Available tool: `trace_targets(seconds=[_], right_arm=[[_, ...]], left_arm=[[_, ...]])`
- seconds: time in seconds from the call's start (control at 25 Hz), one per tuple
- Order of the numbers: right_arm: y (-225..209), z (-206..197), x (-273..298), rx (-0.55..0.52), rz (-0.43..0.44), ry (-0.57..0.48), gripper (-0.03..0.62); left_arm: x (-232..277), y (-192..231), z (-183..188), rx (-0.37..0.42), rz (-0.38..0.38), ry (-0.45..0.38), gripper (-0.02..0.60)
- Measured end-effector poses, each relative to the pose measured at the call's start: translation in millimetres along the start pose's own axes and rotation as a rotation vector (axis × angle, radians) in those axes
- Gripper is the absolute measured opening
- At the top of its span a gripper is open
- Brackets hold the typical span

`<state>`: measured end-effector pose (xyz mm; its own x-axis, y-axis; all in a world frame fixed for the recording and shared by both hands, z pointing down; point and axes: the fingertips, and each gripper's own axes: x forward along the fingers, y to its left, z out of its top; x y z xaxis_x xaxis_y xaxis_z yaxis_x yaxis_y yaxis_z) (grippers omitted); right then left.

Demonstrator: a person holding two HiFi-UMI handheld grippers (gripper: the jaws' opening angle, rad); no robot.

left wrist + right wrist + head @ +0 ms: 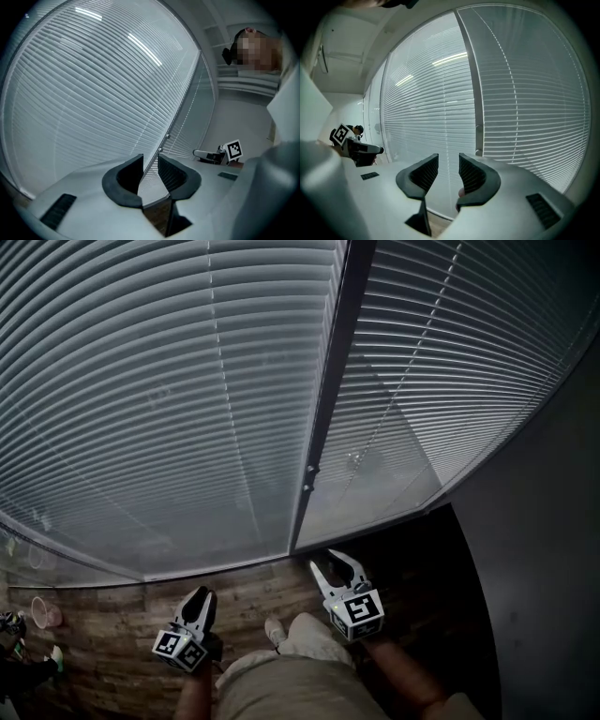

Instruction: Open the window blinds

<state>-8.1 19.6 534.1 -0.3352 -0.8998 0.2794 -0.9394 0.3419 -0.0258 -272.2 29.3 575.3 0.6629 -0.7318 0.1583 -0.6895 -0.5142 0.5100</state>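
The window blinds hang fully lowered on both sides of a dark window post (333, 381), and that post serves as the mark for everything else. The left blind (169, 399) spreads wide to the post's left and the right blind (450, 362) to its right. Both reach down to the bottom rail just above the wood-plank floor (112, 615), with their pale slats lying close together. Two small round knobs (308, 477) sit one above the other low on the post. The left gripper (201, 596) is held over the floor below and to the left of the post's foot, apart from the blinds. Its own view shows the left gripper (150, 159) with its dark ribbed fingers (129, 173) standing a narrow gap apart and pinching nothing; the post and slats show through the gap. The right gripper (325, 561) is just to the right of the post's foot, nearer the bottom rail than the left one but also not touching. In its view the right gripper (448, 159) has its fingers (424, 172) likewise parted, with only blind slats showing behind them. The only print in view is the black-and-white square marker on each gripper's marker cube (361, 612). It is a block pattern rather than lettering.
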Motion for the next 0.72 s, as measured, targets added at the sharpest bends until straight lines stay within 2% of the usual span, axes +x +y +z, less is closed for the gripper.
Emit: trace_targets(seconds=[0.32,0.72], right_arm=[[-6.1,-5.8,6.6,-0.026,0.041,0.009,0.143],[-36.2,9.9,22.8,-0.026,0.092,-0.001,0.143]], left_arm=[[1.1,-4.0,-15.4,-0.011,0.029,0.012,0.106],[23.3,-27.9,-4.7,-0.018,0.087,-0.024,0.106]])
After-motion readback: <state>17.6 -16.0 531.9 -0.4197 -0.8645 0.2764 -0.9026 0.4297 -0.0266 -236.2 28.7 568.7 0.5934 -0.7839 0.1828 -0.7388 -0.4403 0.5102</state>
